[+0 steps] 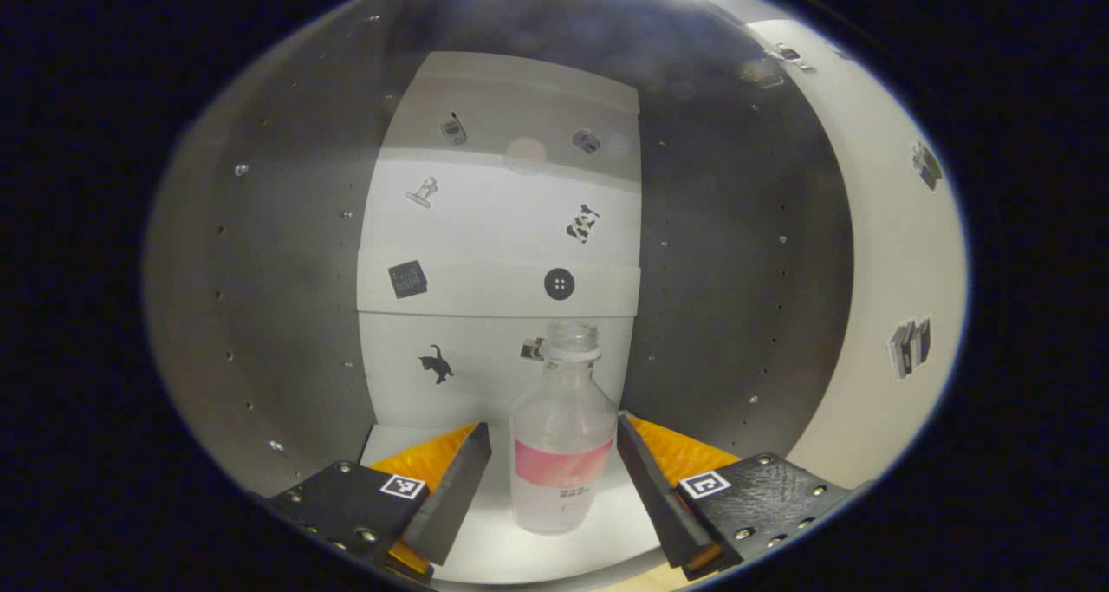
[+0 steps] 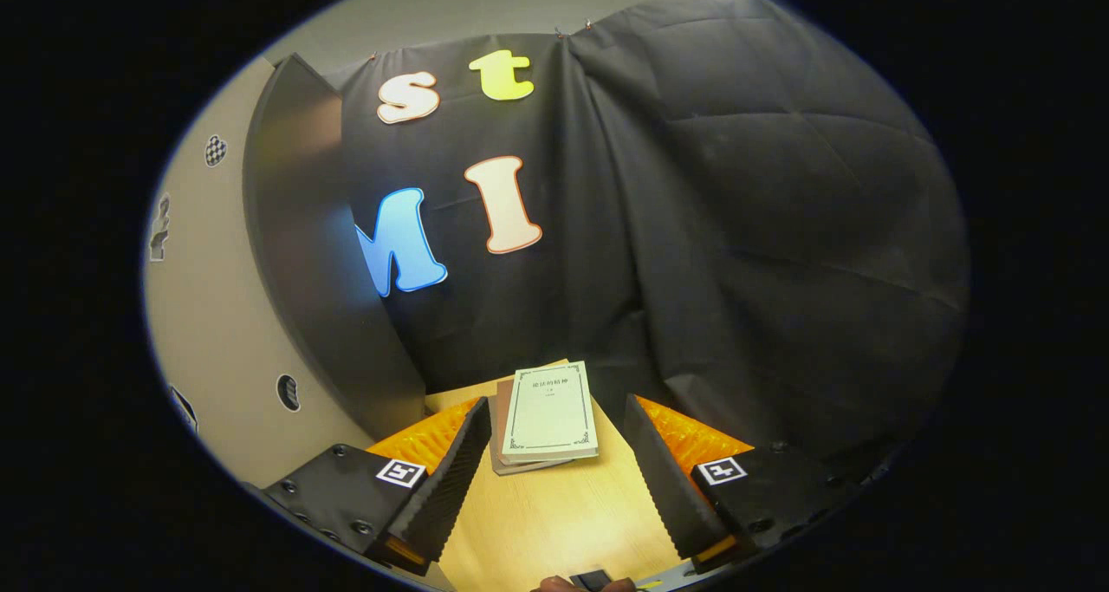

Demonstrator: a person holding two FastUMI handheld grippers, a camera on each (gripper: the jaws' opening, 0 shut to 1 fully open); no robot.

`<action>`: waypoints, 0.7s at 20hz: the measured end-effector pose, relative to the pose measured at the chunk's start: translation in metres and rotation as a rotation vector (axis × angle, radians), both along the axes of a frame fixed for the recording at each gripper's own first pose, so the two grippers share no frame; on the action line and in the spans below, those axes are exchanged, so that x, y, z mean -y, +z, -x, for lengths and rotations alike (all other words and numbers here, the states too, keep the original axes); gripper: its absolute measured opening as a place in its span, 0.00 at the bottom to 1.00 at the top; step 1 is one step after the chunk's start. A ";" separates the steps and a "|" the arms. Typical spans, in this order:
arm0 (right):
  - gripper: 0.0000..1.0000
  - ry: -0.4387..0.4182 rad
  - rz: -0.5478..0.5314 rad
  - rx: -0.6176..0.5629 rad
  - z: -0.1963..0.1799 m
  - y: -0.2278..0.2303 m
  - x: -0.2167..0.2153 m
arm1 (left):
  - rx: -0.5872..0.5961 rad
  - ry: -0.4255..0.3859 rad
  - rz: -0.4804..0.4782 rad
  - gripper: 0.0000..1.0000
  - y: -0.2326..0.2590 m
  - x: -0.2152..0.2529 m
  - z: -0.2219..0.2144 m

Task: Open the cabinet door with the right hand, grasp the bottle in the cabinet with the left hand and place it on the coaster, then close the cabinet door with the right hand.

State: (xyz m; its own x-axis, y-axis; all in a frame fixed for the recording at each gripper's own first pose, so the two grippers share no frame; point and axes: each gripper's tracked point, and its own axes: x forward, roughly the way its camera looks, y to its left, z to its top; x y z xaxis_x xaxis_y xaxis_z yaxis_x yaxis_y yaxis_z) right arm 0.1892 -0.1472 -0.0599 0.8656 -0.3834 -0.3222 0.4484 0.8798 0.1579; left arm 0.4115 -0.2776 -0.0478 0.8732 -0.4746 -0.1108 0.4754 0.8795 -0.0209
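A clear plastic bottle (image 1: 563,436) with a pink label stands upright on the white bottom shelf (image 1: 494,557) inside the cabinet. My left gripper (image 1: 554,462) is open inside the cabinet, one finger on each side of the bottle, with small gaps to the bottle. The cabinet door (image 1: 901,254) stands open at the right edge of the left gripper view, and it shows as a grey panel (image 2: 303,254) on the left in the right gripper view. My right gripper (image 2: 550,462) is open over the wooden table (image 2: 563,523), holding nothing.
Grey side walls (image 1: 286,297) and a white back panel (image 1: 498,219) with small stickers enclose the bottle. Two stacked books (image 2: 546,414) lie on the table ahead of the right gripper, against the black cloth wall.
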 end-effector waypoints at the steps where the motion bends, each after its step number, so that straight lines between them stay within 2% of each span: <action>1: 0.98 0.001 -0.003 -0.003 -0.001 -0.002 0.000 | -0.009 -0.004 0.010 0.90 -0.002 0.002 -0.002; 8: 0.98 0.039 -0.009 -0.010 -0.016 -0.008 -0.008 | -0.021 0.066 -0.004 0.89 -0.013 -0.004 -0.017; 10: 0.98 0.051 -0.027 -0.008 -0.020 -0.011 -0.011 | -0.011 0.068 -0.005 0.75 -0.010 -0.002 -0.020; 14: 0.98 0.072 -0.043 -0.014 -0.025 -0.017 -0.014 | -0.014 0.053 0.040 0.74 -0.005 -0.001 -0.009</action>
